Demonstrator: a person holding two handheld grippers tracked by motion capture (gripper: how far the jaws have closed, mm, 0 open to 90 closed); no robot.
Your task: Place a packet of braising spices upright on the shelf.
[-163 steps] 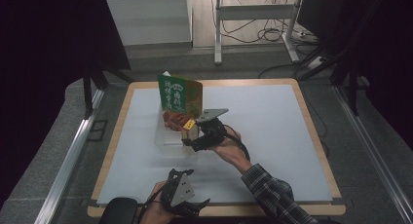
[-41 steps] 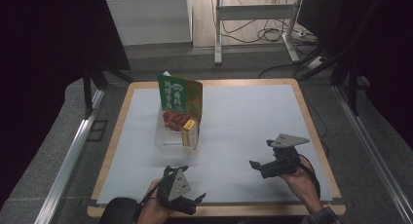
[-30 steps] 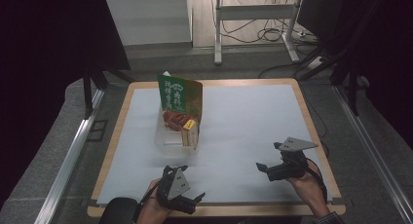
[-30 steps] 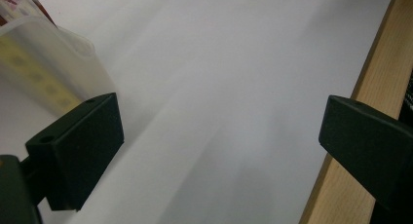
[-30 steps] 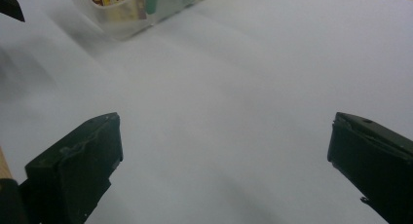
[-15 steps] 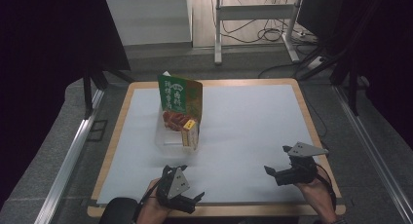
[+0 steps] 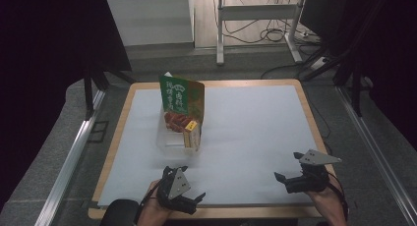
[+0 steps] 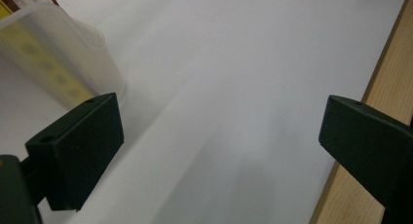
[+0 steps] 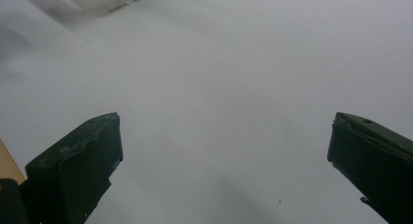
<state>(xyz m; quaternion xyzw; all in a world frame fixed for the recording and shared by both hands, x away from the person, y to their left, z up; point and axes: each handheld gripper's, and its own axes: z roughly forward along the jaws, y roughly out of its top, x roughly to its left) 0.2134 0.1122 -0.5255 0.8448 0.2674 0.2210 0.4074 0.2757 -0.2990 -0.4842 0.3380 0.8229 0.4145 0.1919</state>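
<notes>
While both my left gripper [image 7: 195, 199] and right gripper [image 7: 281, 178] rest wide open and empty near the clear container [image 7: 173, 137], a careless reach could topple its green packet [image 7: 181, 94].

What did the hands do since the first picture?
The right gripper let go of the small yellow box at the clear container and drew back to the table's near right edge, jaws open. The left gripper stayed at the near edge, open. The green packet kept its place.
</notes>
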